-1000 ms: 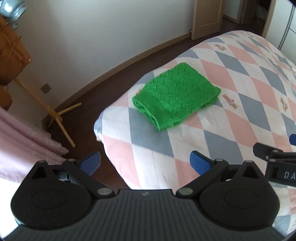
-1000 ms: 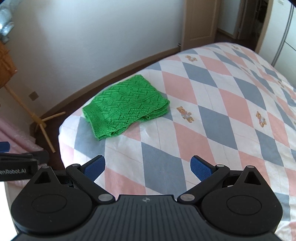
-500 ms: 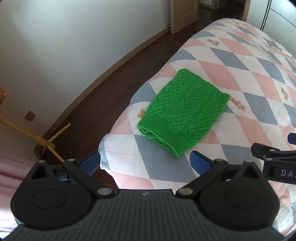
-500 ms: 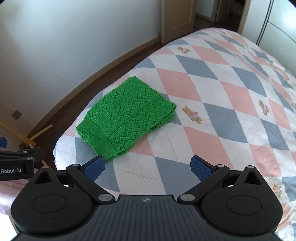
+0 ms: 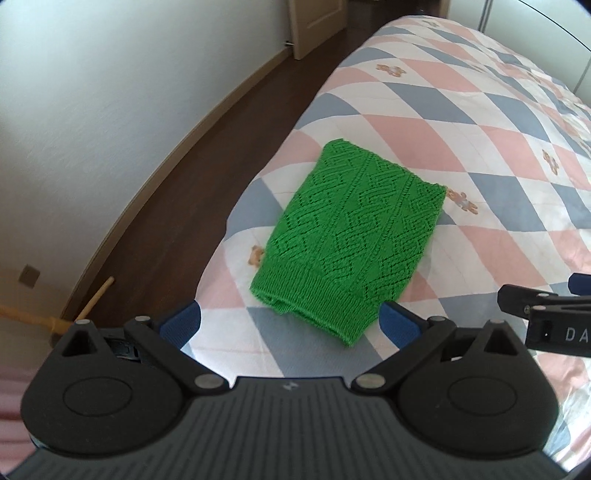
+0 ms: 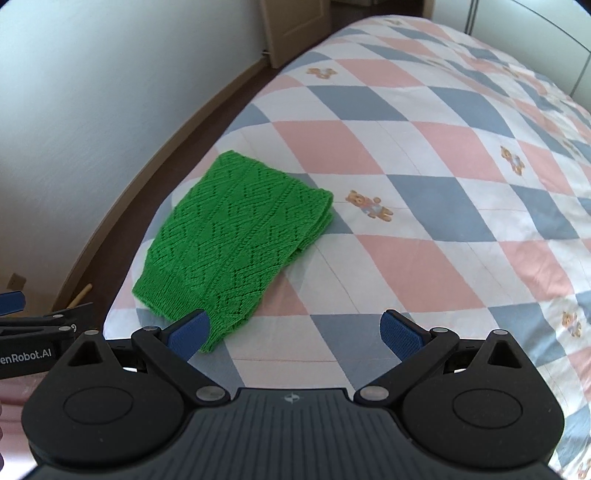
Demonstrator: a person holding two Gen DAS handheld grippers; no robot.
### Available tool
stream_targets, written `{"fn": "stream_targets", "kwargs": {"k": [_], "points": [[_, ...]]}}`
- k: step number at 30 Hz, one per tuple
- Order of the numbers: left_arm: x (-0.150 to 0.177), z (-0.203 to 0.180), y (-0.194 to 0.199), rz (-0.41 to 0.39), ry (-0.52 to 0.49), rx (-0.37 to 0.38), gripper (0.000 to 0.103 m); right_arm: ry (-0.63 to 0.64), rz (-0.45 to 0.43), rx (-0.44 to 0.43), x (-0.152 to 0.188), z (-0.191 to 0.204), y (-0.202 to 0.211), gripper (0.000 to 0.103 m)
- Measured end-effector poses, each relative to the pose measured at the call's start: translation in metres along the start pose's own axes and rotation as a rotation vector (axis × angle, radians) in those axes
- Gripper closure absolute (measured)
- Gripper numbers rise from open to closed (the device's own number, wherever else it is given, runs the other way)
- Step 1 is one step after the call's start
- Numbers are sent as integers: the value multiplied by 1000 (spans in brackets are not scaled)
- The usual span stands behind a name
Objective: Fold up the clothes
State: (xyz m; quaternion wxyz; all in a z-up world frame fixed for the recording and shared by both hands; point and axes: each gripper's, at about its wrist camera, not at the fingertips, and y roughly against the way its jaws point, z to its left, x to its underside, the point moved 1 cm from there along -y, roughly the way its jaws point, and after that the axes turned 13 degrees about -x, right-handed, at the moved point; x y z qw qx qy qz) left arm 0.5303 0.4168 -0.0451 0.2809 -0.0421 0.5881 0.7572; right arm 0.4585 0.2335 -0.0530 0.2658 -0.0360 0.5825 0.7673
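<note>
- The bed [image 5: 480, 122] [image 6: 424, 155] is the biggest thing in both wrist views, covered in a quilt of pink, grey-blue and white diamonds with small teddy bears printed here and there.
- The dark wooden floor [image 5: 192, 192] [image 6: 155, 177] runs along the bed's left side, between the bed and a white wall [image 5: 92, 92] [image 6: 92, 74]; a pale wooden door [image 5: 314, 22] [image 6: 291, 26] stands at the far end of that strip of floor.
- The green knitted garment [image 5: 351, 240] [image 6: 236, 243] lies folded into 1 neat rectangle on the bed, near the bed's left edge and close to its near corner. Its ribbed hem faces the cameras, and the stacked layers show along its right edge.
- The left gripper [image 5: 290, 323] hovers over the bed's near corner, its 2 blue pads spread wide with nothing between them; the garment's hem sits just beyond the gap.
- The right gripper [image 6: 295, 332] hovers over the bed just to the garment's right, jaws likewise spread wide and holding nothing. Its left pad overlaps the garment's near corner in the picture, but I cannot tell whether they touch.
- A teddy bear print [image 5: 461, 201] [image 6: 369, 206] sits on the bed just beside the garment's far right corner.
- A wooden stick [image 5: 94, 299] lies on the floor to the bed's left.
</note>
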Motion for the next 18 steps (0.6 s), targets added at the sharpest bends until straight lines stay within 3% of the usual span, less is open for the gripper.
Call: {"fn": "stream_targets", "kwargs": {"k": [11, 18], "points": [[-28, -9, -31, -6, -42, 52, 1, -41, -12, 53, -19, -7, -9, 2], [-42, -17, -37, -68, -70, 117, 1, -90, -47, 89, -21, -19, -3, 2]]}}
